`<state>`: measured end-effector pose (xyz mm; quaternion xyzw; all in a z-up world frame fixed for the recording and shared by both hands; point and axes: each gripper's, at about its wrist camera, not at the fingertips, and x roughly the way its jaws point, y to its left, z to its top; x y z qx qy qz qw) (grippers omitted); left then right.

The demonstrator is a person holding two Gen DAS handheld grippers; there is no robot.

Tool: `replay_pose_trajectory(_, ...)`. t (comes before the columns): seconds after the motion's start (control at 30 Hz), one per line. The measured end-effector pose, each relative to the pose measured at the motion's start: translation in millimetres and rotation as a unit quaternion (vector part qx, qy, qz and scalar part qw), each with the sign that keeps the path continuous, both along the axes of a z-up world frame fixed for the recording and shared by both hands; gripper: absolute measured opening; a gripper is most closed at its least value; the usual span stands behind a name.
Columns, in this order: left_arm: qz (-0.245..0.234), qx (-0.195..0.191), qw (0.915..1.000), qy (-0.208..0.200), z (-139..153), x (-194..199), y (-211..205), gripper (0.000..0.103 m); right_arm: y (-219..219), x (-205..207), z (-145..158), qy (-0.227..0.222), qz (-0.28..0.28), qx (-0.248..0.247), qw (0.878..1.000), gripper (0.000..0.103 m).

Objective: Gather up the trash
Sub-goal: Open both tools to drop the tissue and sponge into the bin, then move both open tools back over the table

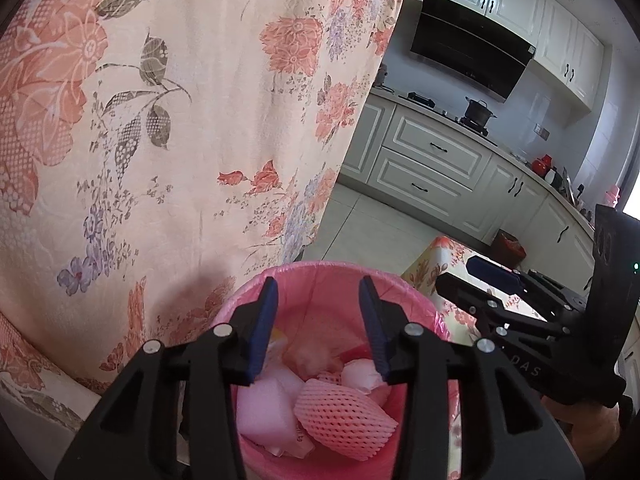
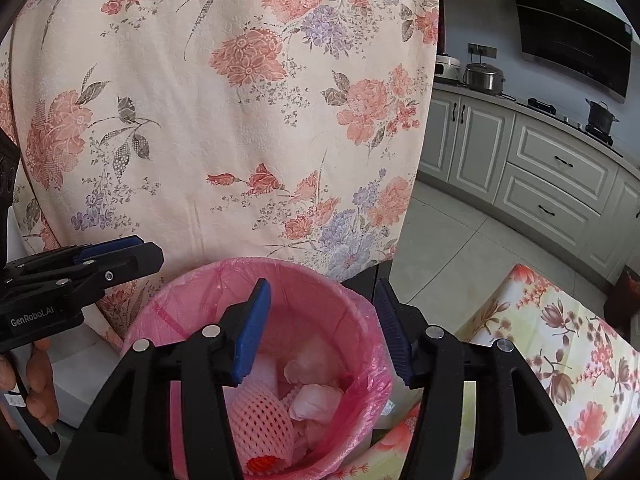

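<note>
A pink bin (image 1: 320, 280) lined with a thin pink plastic bag (image 2: 360, 320) stands upright at the bottom centre of both frames. Inside lie a pink foam fruit net (image 1: 344, 420), crumpled pale wrappers (image 2: 312, 400) and a small red-orange scrap (image 2: 264, 462).
</note>
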<state>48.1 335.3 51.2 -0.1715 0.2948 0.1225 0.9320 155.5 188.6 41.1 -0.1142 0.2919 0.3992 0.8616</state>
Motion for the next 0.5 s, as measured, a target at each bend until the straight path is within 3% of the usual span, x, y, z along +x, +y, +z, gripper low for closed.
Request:
replay_pose_trajectory(0.37,-0.006,0.010,0.9999,-0.007,6,-13,-25,0.041,-56,-6,-2,-0.008,-0.045,0.012,0.999,0.053)
replay_pose_trajectory(0.5,-0.007,0.014,0.9998,-0.010,8,-17,-37,0.046,-81,-10,0,-0.012,-0.064,0.016,0.998,0.055)
